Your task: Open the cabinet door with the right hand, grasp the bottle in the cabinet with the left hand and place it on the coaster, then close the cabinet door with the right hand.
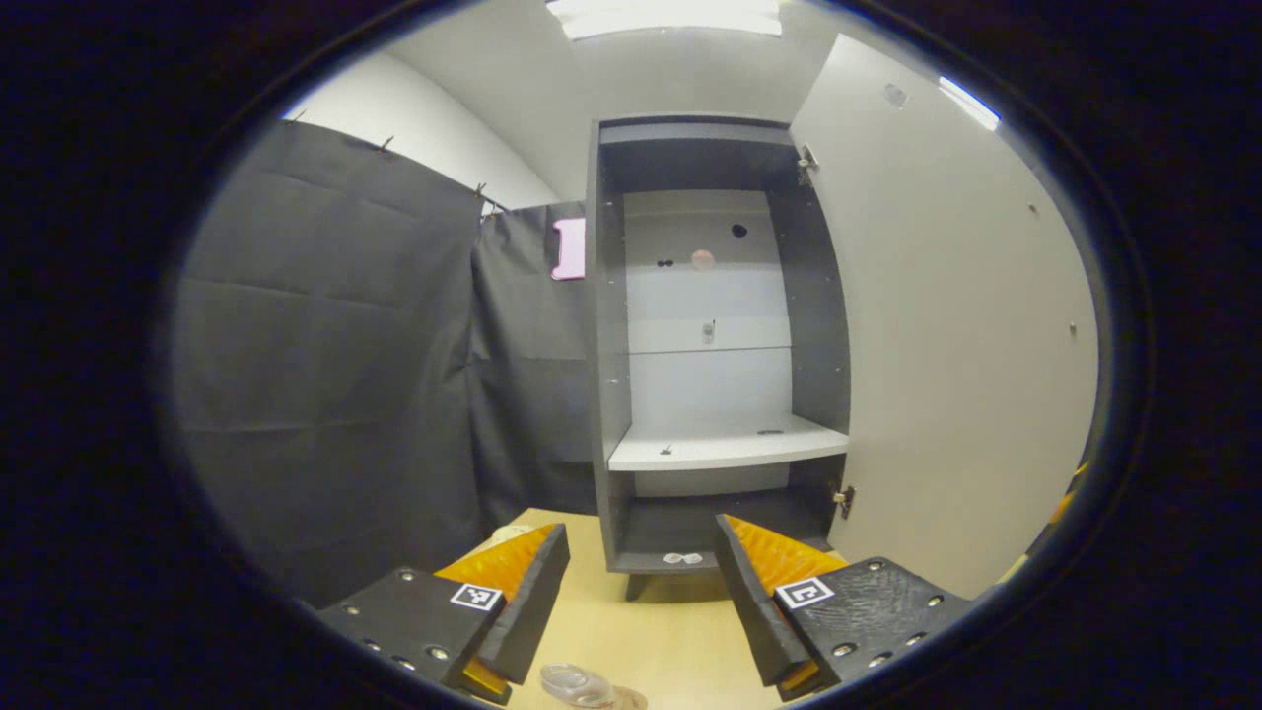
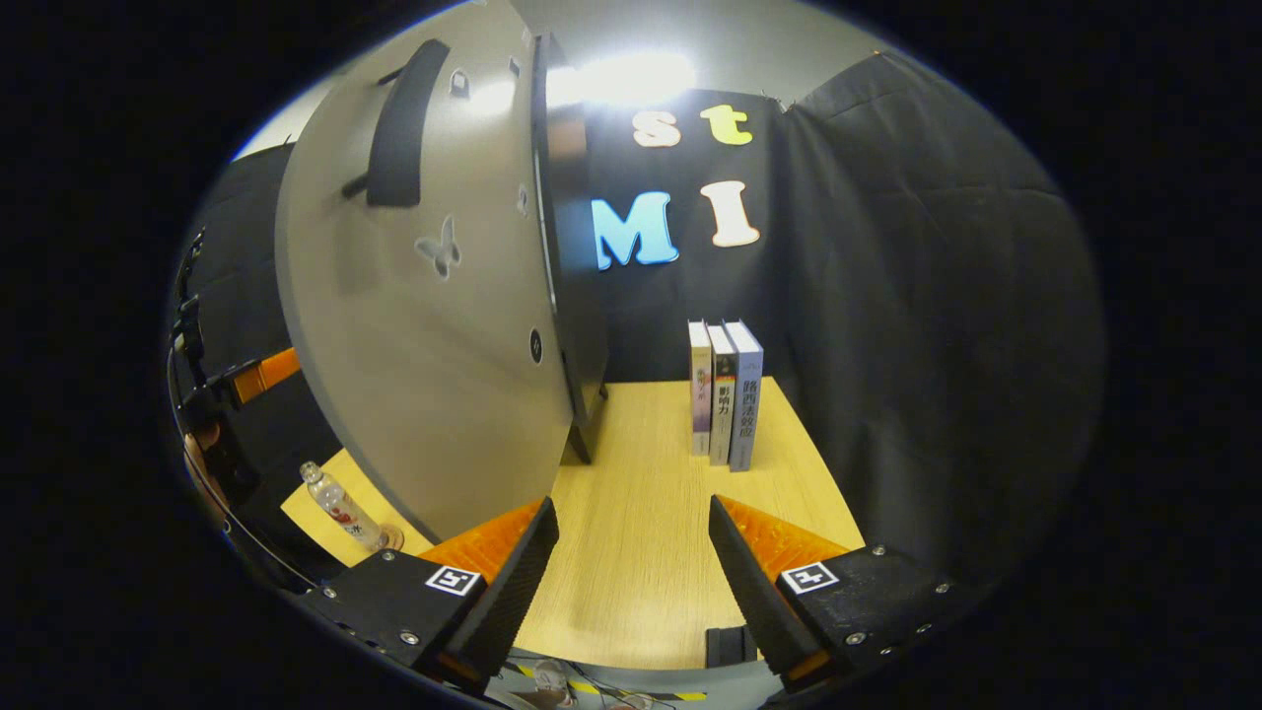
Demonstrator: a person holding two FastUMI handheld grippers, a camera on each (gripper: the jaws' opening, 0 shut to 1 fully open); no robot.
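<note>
1. While both sets of fingers stand apart and empty, the left gripper [image 1: 641, 592] hangs over the wooden surface [image 1: 651, 631], facing the open cabinet [image 1: 720, 345].
2. Right gripper [image 2: 631, 582], in the right gripper view, points across the surface toward three upright books [image 2: 725, 394]; the cabinet door [image 2: 434, 325] is swung wide just to its left, handle [image 2: 399, 123] high on the panel.
3. Bottle [image 2: 340, 508] stands upright on the coaster [image 2: 392, 539] near the surface's edge, beyond the door. In the left gripper view its cap end shows just below the fingers.
4. Cabinet shelf [image 1: 730, 449] holds no bottle.
5. Judgement: placing looks done; closing the door is the step in hand.
6. Next move calls for the right gripper to reach the door's outer face or handle and push it shut, with the left gripper kept out of the swing.
</note>
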